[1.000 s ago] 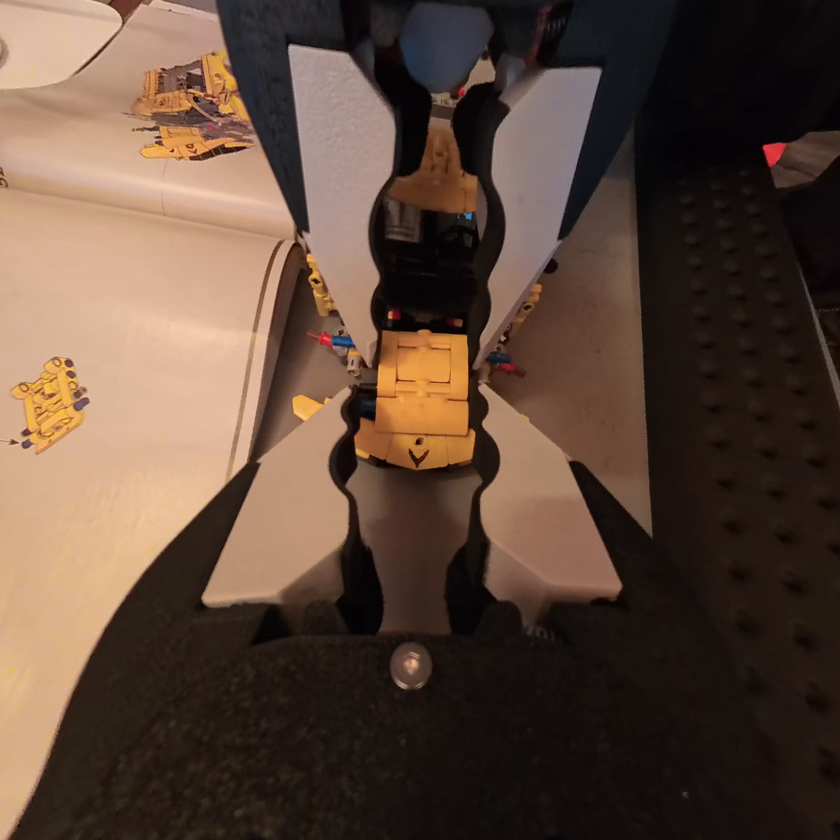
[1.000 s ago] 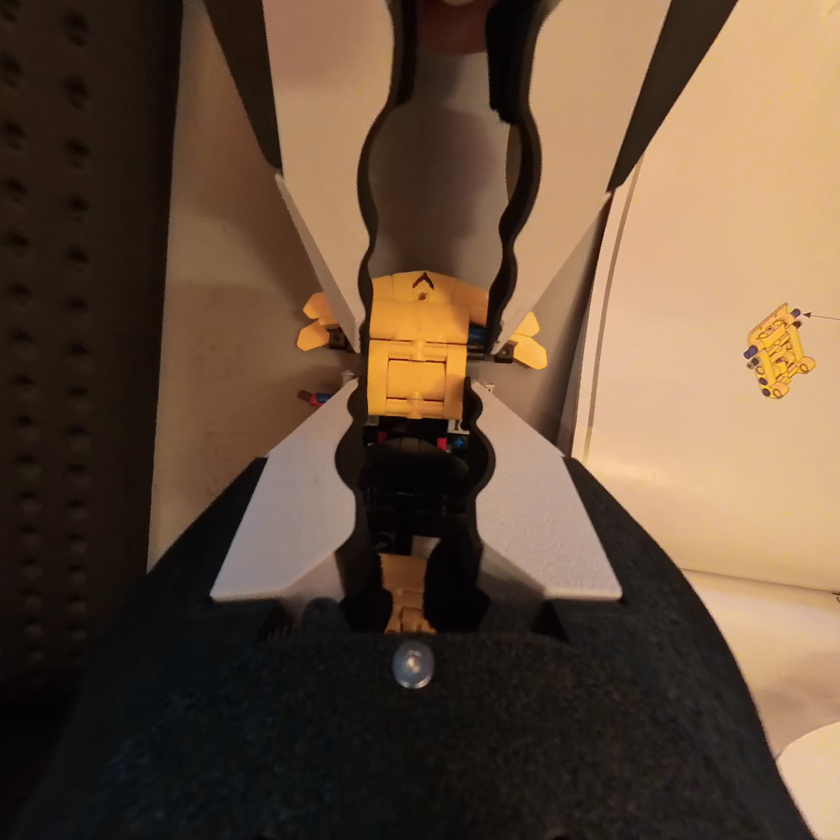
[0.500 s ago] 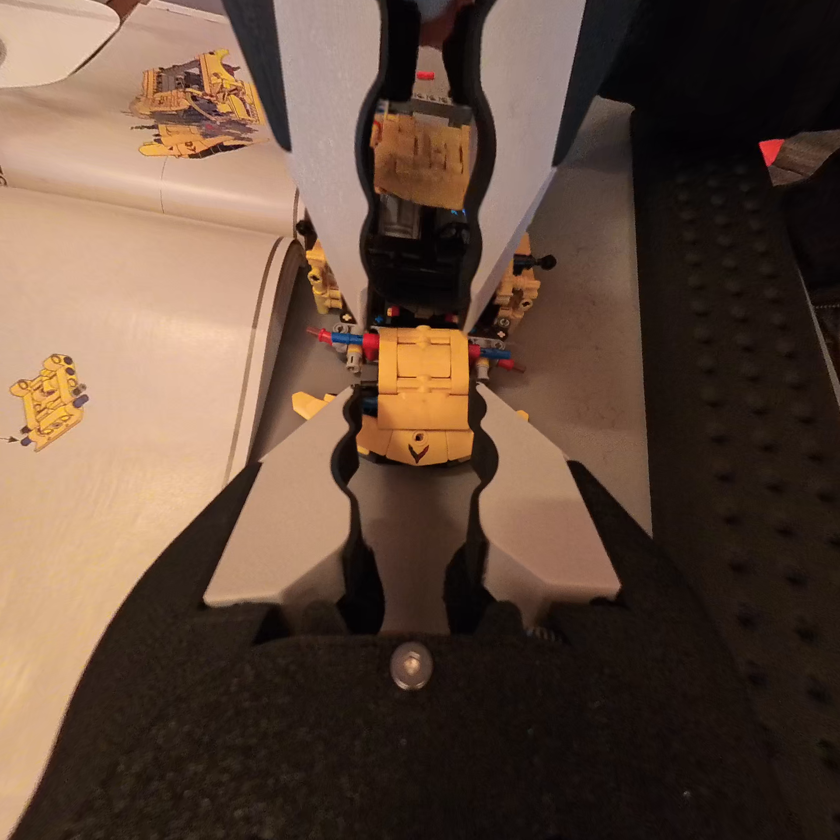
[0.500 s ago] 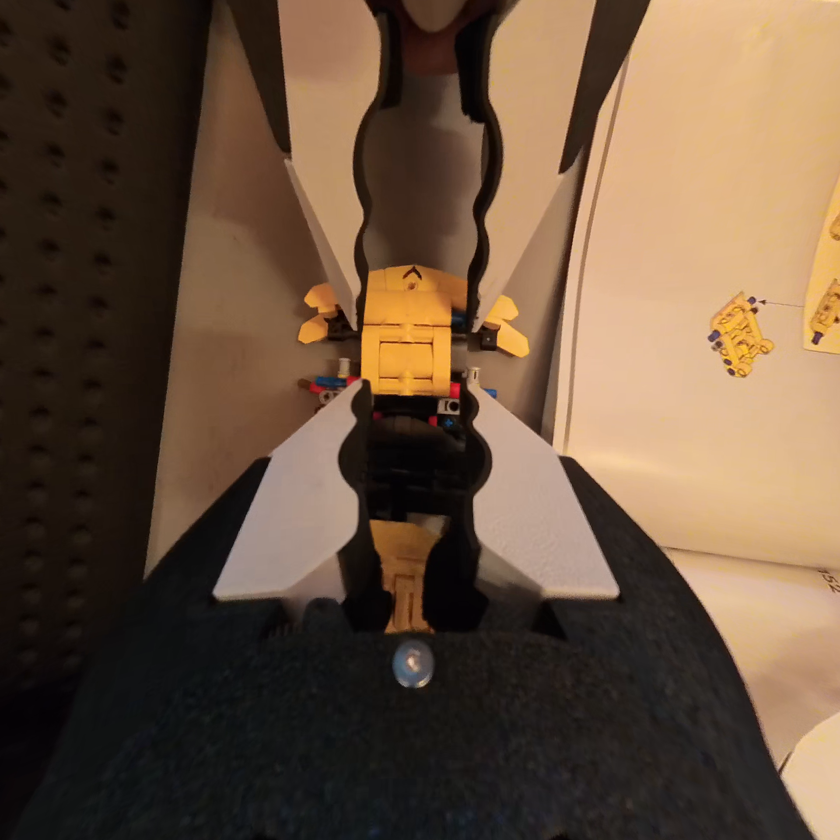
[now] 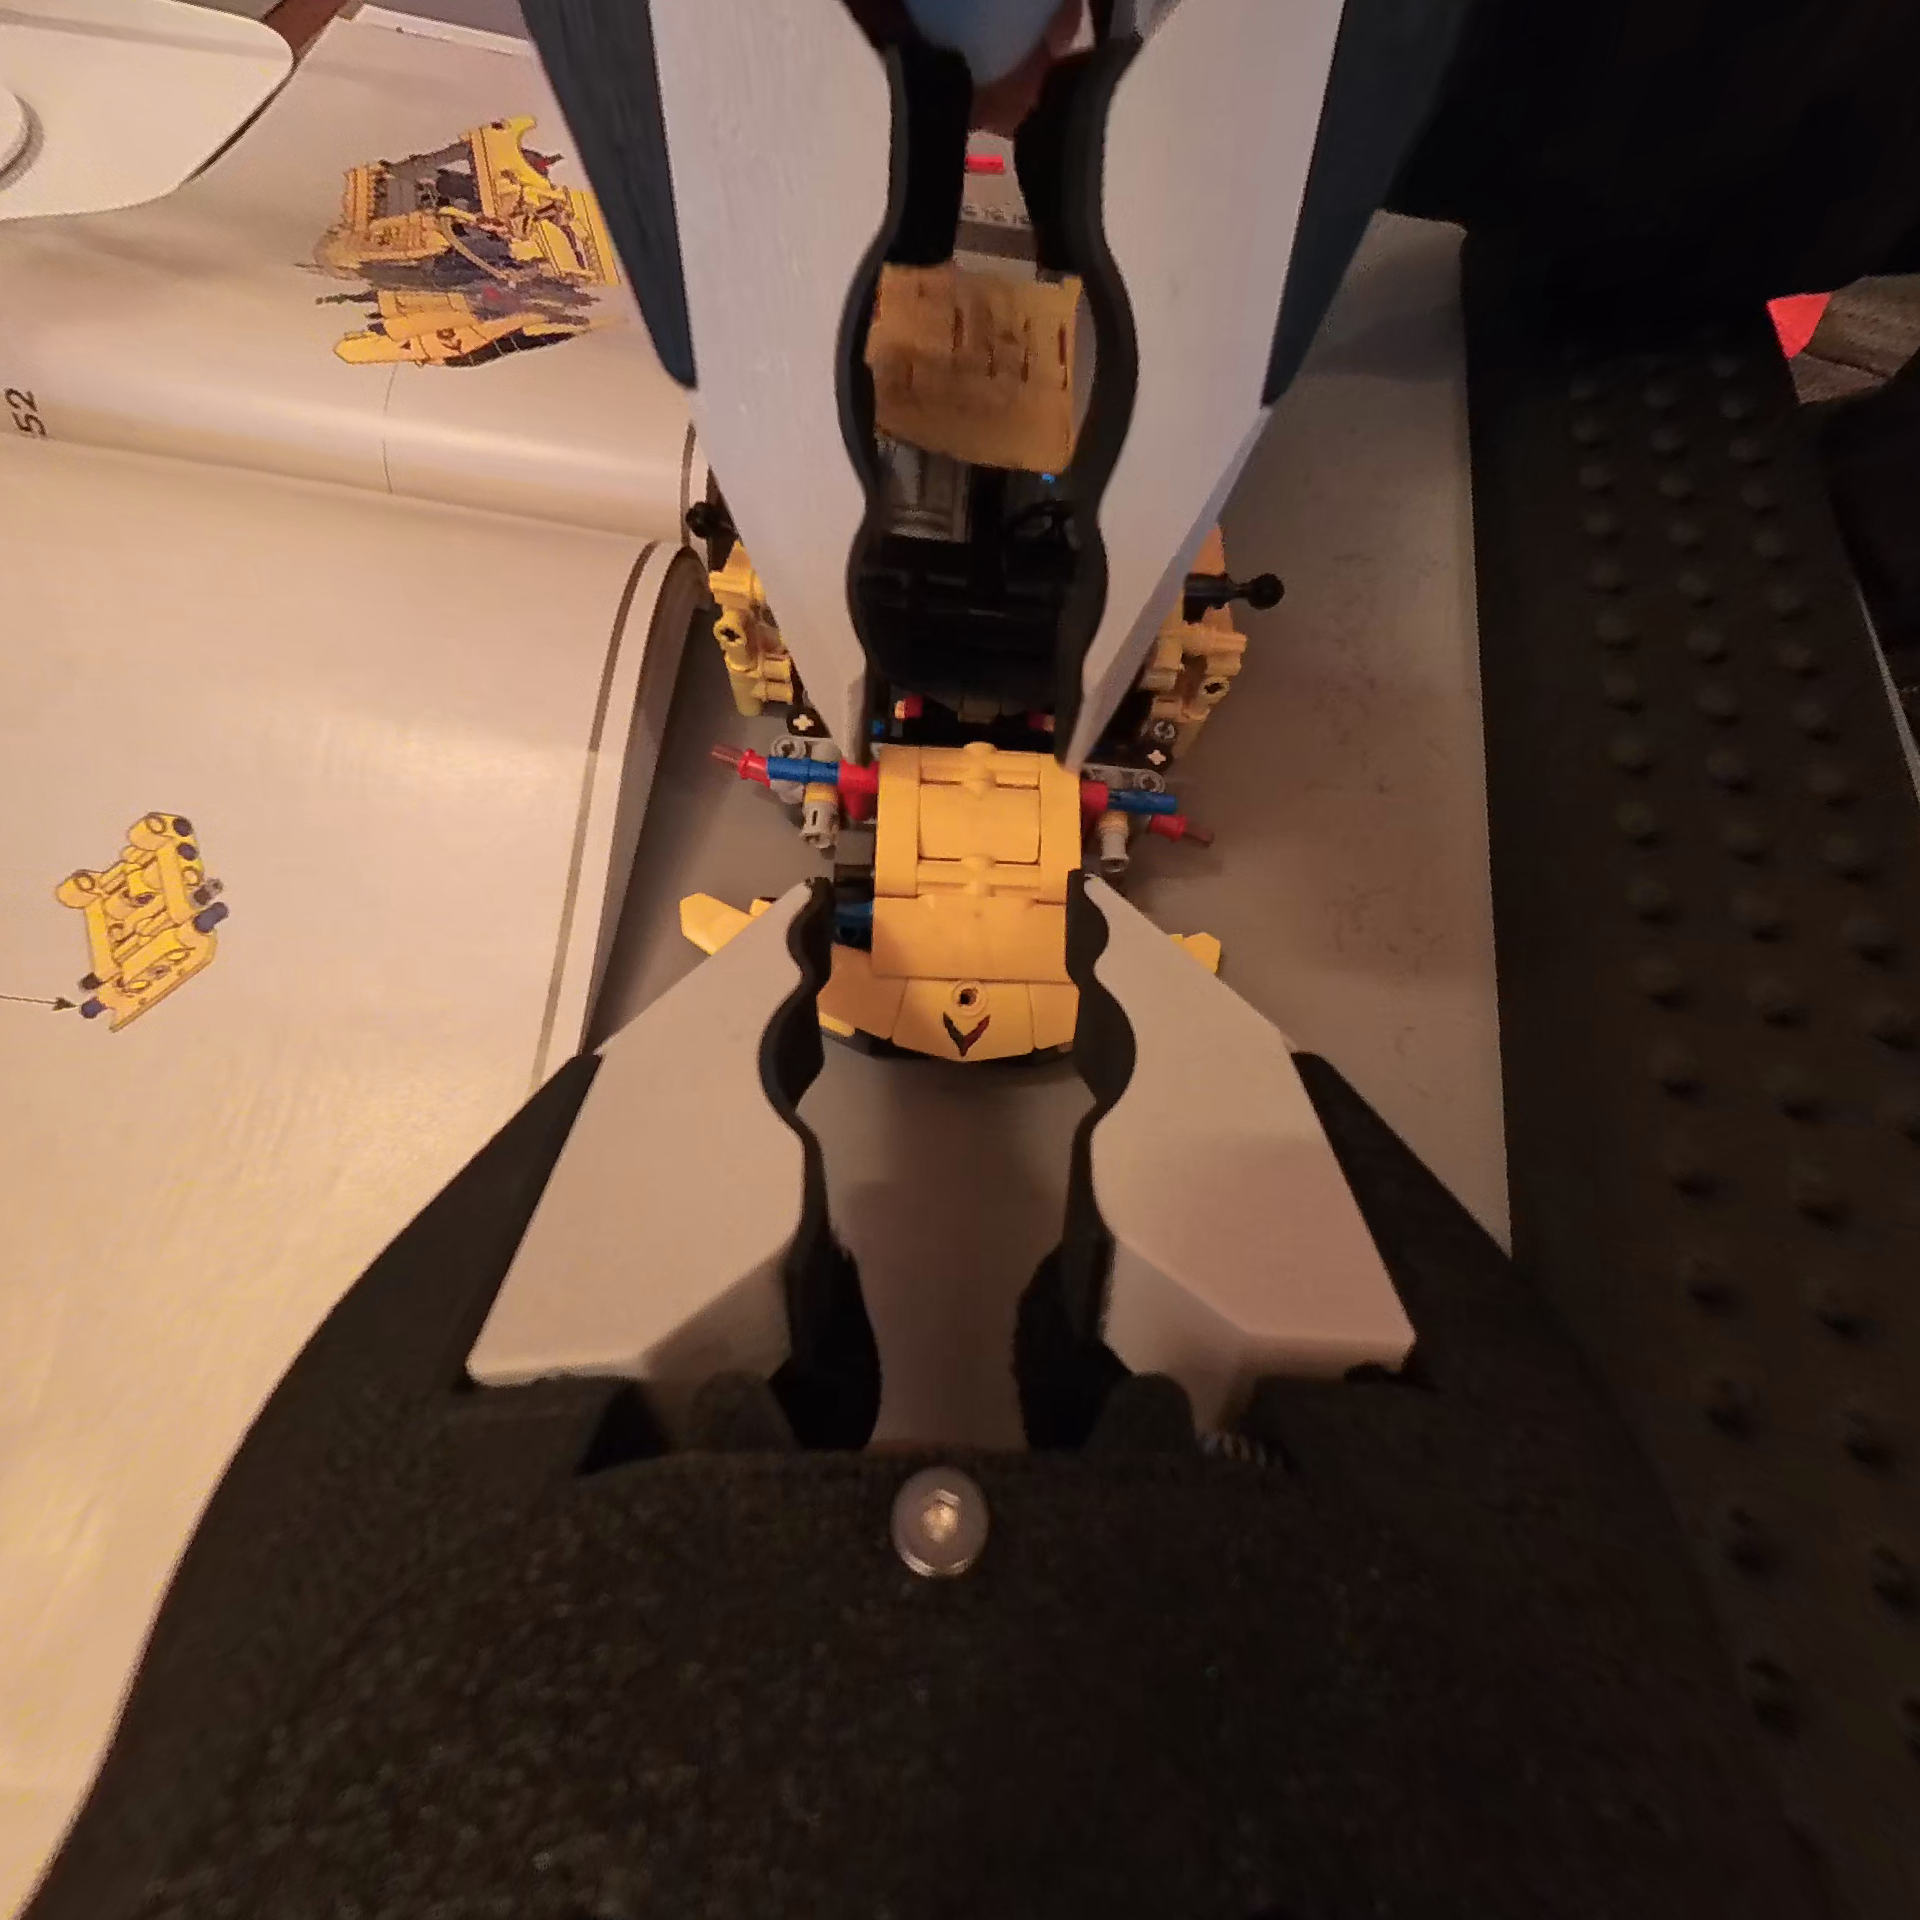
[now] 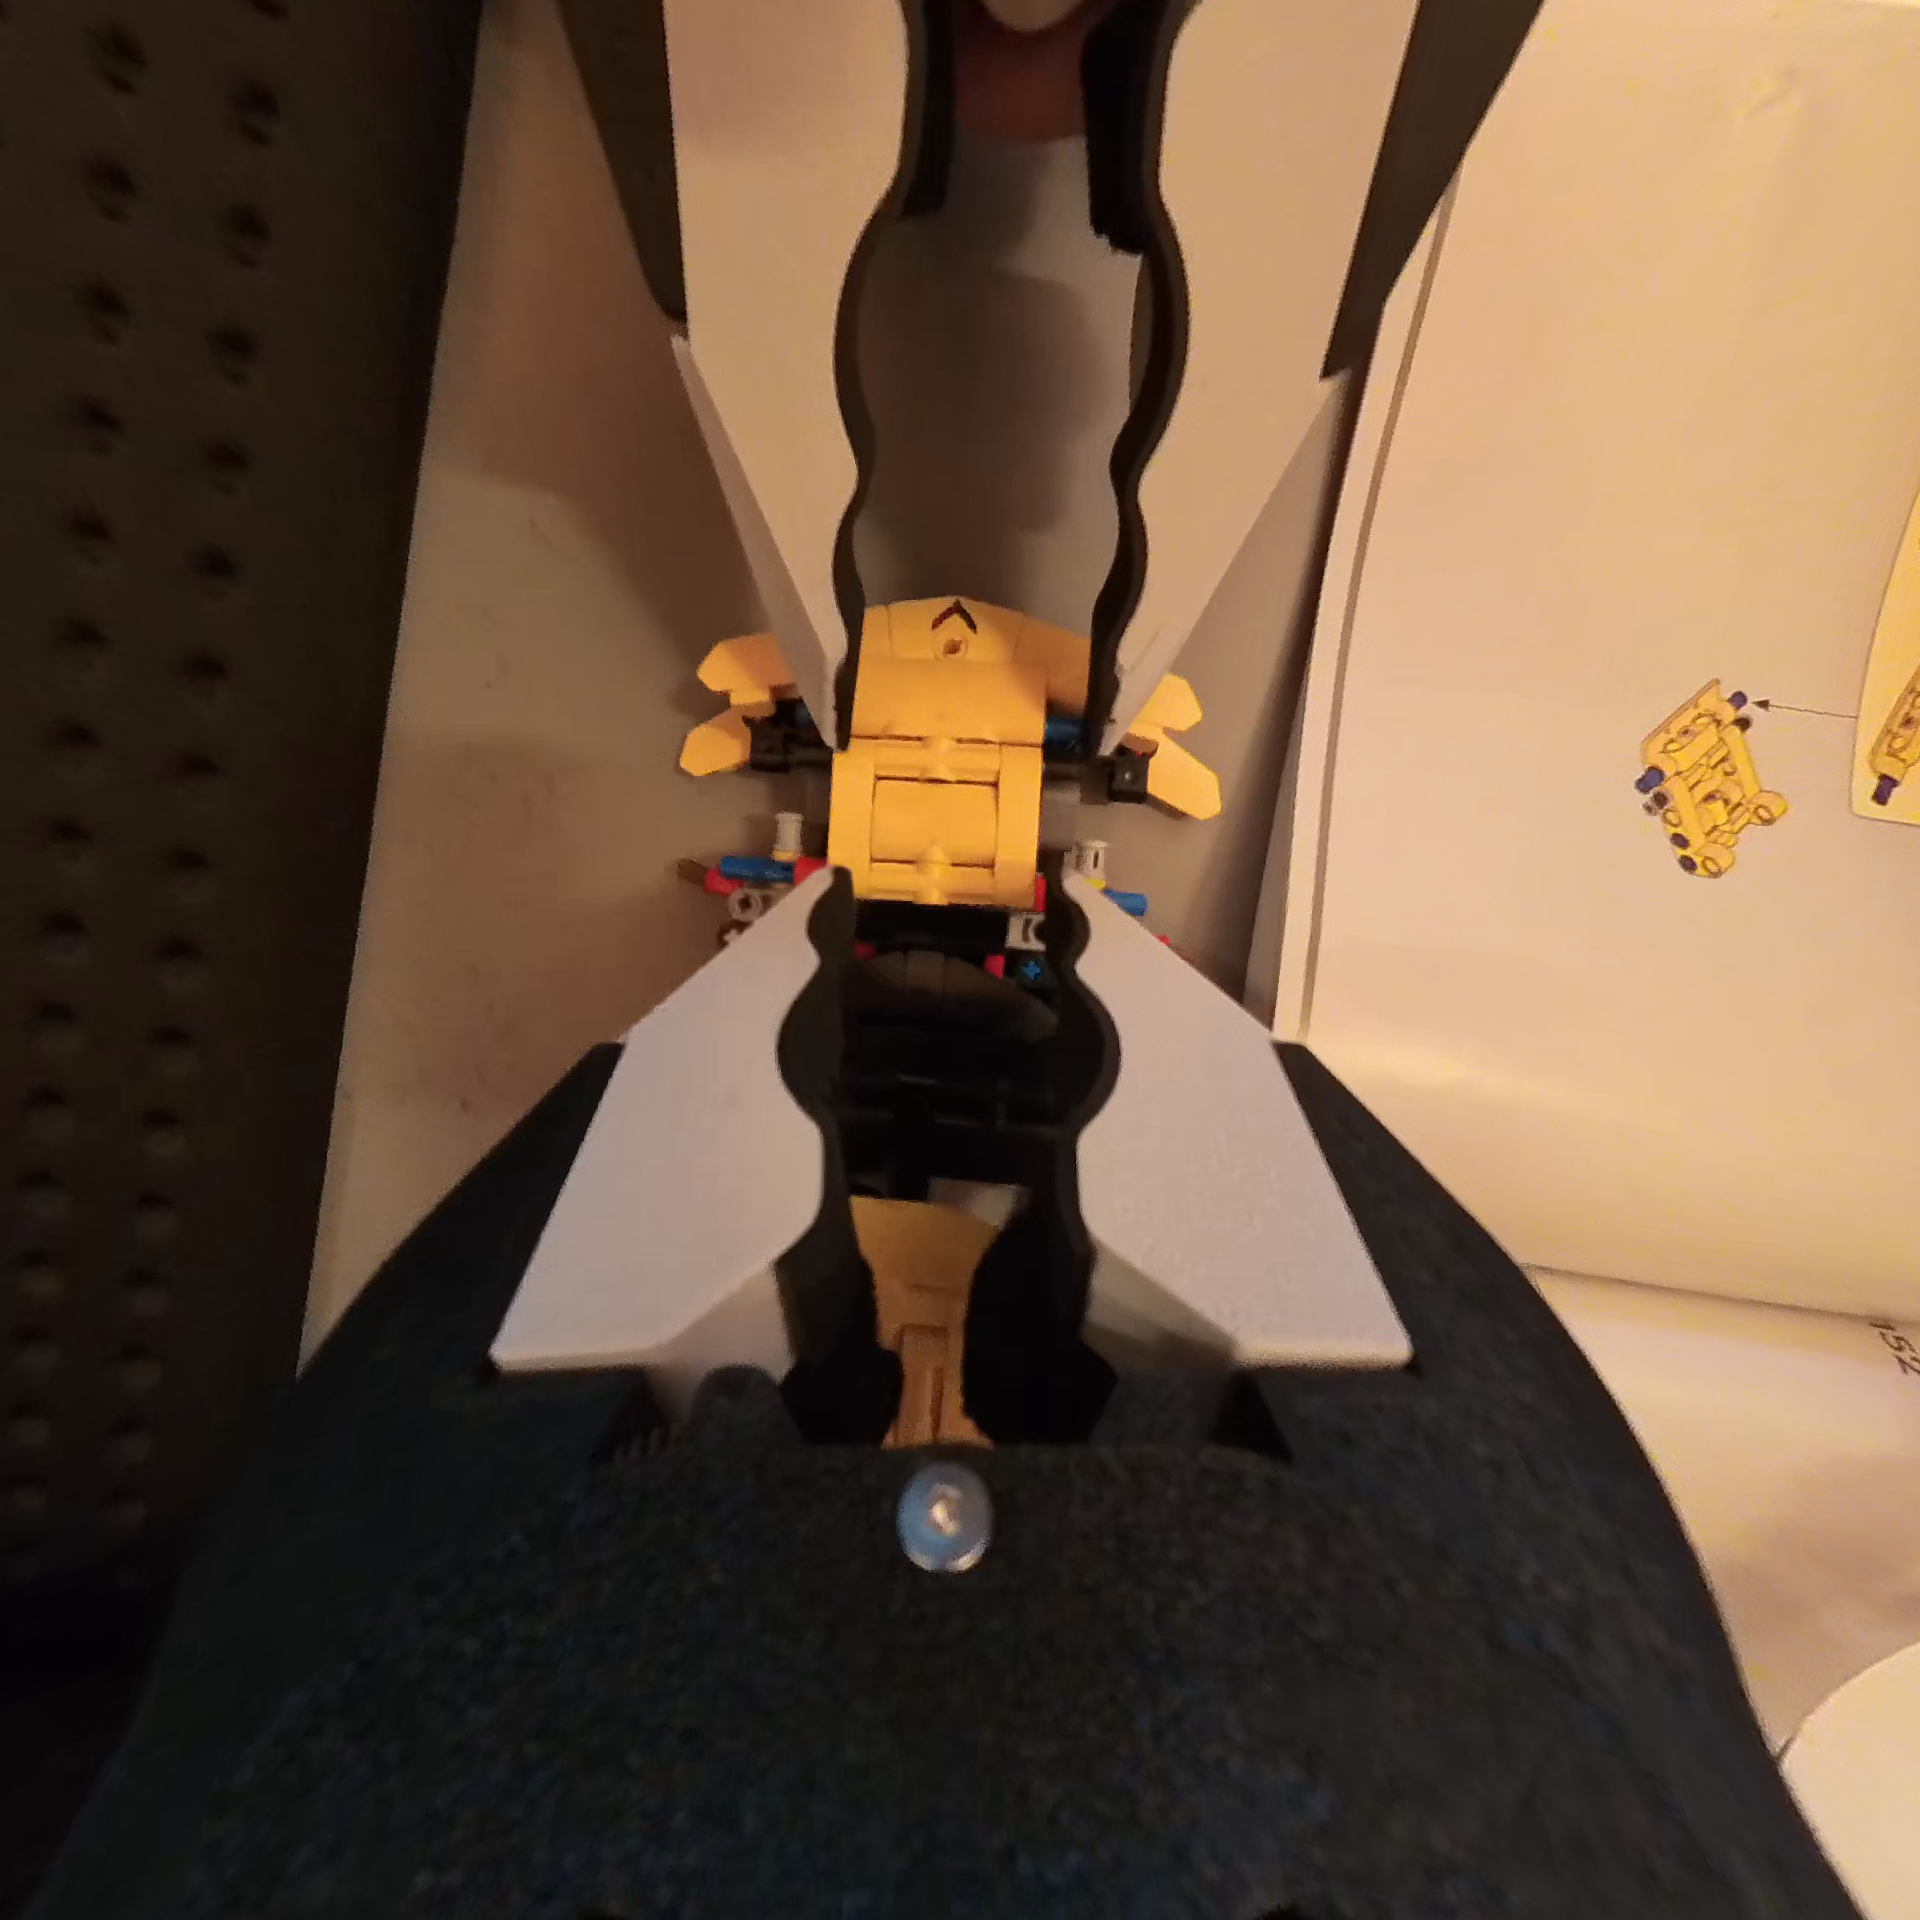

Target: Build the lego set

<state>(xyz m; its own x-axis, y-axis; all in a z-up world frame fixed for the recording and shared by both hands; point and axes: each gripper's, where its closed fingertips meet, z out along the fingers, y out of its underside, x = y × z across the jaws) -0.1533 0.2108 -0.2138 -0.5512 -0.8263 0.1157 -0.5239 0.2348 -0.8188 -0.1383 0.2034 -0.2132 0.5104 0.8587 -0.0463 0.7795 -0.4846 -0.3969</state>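
Observation:
A yellow and black lego vehicle model point(image 5: 971, 883) lies on the grey table point(image 5: 1351, 935), with red and blue pins sticking out at its sides. My left gripper point(image 5: 951, 904) is shut on the model's yellow front hood. My right gripper point(image 5: 966, 753) comes in from the far end, facing the left one, and its fingers clasp the black middle section. In the right wrist view the model point(image 6: 935, 790) runs between my right gripper's point(image 6: 951, 888) fingers, with its yellow rear near the gripper's base. The left gripper point(image 6: 971, 738) holds the hood at the far end.
An open instruction booklet point(image 5: 312, 727) lies left of the model; it also shows in the right wrist view point(image 6: 1558, 520). A black studded mat point(image 5: 1714, 935) borders the other side. A white rounded object point(image 5: 104, 125) sits at the far left corner. A small red piece point(image 5: 1792, 317) lies far right. Less than 4 cm separates the two grippers' tips.
My right gripper has drawn back along the model, away from the left gripper's tips, uncovering the side pins and yellow side parts. The left gripper and the model have stayed in place.

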